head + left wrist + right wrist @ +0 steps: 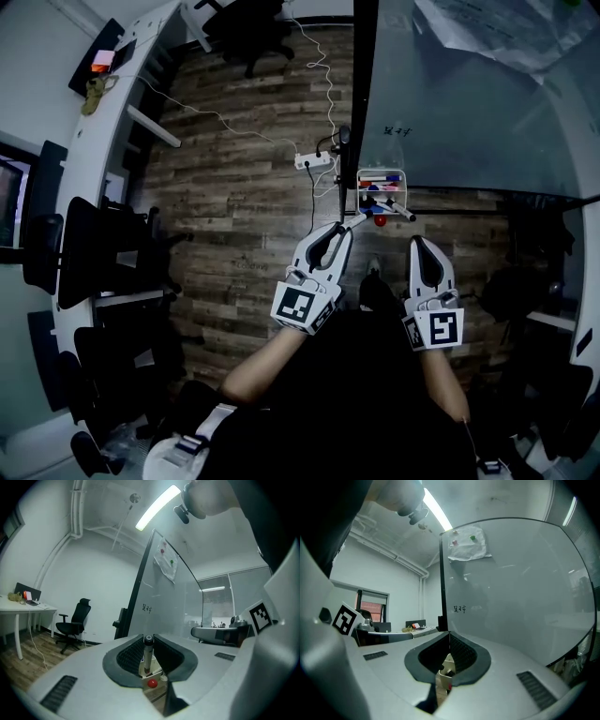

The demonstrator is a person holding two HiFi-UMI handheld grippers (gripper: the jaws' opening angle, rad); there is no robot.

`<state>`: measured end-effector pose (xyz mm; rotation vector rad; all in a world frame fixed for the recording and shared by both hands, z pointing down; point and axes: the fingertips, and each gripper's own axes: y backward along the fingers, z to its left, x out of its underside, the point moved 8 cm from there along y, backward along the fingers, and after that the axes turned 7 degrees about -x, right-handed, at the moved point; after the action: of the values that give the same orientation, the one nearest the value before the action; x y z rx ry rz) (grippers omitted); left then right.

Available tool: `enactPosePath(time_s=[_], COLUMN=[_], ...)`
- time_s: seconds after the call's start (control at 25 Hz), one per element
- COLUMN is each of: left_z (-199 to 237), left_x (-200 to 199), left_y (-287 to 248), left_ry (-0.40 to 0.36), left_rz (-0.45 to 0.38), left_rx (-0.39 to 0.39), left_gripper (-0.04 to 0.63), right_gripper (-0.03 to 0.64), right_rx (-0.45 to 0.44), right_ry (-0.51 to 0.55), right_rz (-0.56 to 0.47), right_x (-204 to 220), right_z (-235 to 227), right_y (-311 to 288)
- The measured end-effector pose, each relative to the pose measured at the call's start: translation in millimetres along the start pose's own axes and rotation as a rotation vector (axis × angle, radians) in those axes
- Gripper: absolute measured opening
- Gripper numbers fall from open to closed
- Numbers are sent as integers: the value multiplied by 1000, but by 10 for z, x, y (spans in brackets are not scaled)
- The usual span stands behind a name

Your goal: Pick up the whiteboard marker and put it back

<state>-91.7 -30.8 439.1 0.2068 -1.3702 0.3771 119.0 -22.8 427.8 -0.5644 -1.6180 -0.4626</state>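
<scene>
Left gripper view: left gripper (149,638) is clamped on the upright whiteboard marker (147,656), so pickup is done. Marker tray (382,172) sits just ahead of its jaws, and the return is judged outstanding. Right gripper (449,633) has its jaws together and empty.

Head view dim with a heavy vignette, corners near black; wood floor (244,187) mid-lit, the person's lap in deep shadow. Fisheye on all three views, straight lines bow toward the edges. Gripper views are brighter with a bluish cast, lit by a ceiling light strip (157,507) blown out to white. Whiteboard (511,597) carries soft glare and faint reflections. Left gripper (149,638) shell is soft up close; whiteboard marker (147,656) in it reads sharper.
</scene>
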Motion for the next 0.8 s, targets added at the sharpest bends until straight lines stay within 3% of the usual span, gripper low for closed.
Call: enactPosePath(time_s=[0.8], left_z=[10], left_x=[380], left_y=[-424], left_ry=[22], left_rz=[119], left_rx=[-9], left_gripper=[74], right_gripper=[14], right_rx=[3], right_ry=[-92], right_rz=[57], right_x=[153], right_z=[-287], right_y=[-196])
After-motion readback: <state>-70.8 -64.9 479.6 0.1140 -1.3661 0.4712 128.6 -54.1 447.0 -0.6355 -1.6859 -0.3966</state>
